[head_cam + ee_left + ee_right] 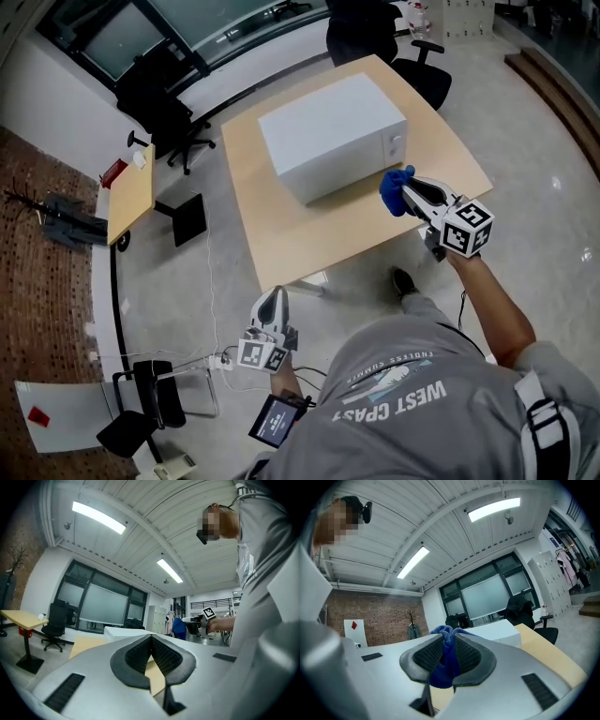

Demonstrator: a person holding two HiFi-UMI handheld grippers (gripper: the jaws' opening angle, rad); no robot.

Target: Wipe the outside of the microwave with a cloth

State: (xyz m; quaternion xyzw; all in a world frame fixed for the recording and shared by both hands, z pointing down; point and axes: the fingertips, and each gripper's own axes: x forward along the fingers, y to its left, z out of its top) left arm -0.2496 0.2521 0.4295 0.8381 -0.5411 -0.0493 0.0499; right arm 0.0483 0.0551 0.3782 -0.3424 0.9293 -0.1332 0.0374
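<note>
your left gripper sits low in the frame, left of centre, jaws pressed together on nothing. right of centre, your right gripper pinches the blue cloth just beside the microwave's right end; whether they touch is unclear. the microwave stands on the table, above centre.

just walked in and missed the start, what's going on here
A person stands at a wooden table with tongs in each hand. The right tongs are shut on a blue cloth, held near a corner of the white microwave, with no wiping contact visible yet. The left tongs are shut and empty, low beside the person.
</note>
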